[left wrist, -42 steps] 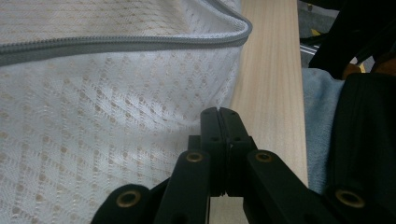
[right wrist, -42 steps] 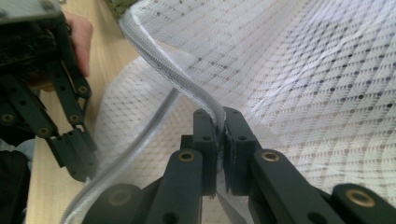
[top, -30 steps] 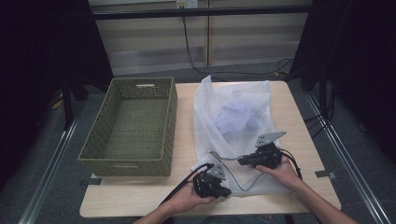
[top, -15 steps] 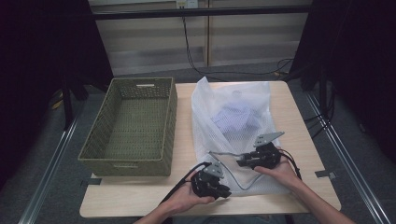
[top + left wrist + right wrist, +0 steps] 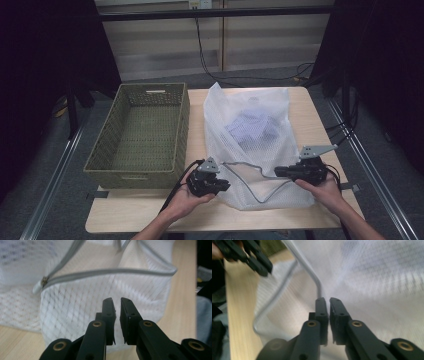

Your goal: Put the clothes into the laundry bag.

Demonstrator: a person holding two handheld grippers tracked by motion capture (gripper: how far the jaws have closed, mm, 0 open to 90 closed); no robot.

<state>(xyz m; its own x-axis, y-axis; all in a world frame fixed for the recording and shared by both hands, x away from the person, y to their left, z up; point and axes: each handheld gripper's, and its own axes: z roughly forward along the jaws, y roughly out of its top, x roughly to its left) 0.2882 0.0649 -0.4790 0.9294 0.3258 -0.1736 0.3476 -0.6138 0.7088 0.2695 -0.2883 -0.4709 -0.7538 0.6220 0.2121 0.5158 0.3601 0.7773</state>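
Both pinched on mesh: left gripper and right gripper hold the laundry bag mouth between them on the bench. Spread apart evenly, keeping the zipper edge taut, clear of the basket.

Both grippers nearly closed

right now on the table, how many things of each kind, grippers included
basket: 1
mesh bag: 1
folded cloth inside the bag: 1
grippers: 2, left gripper and right gripper, each shut on the bag's edge
total: 5
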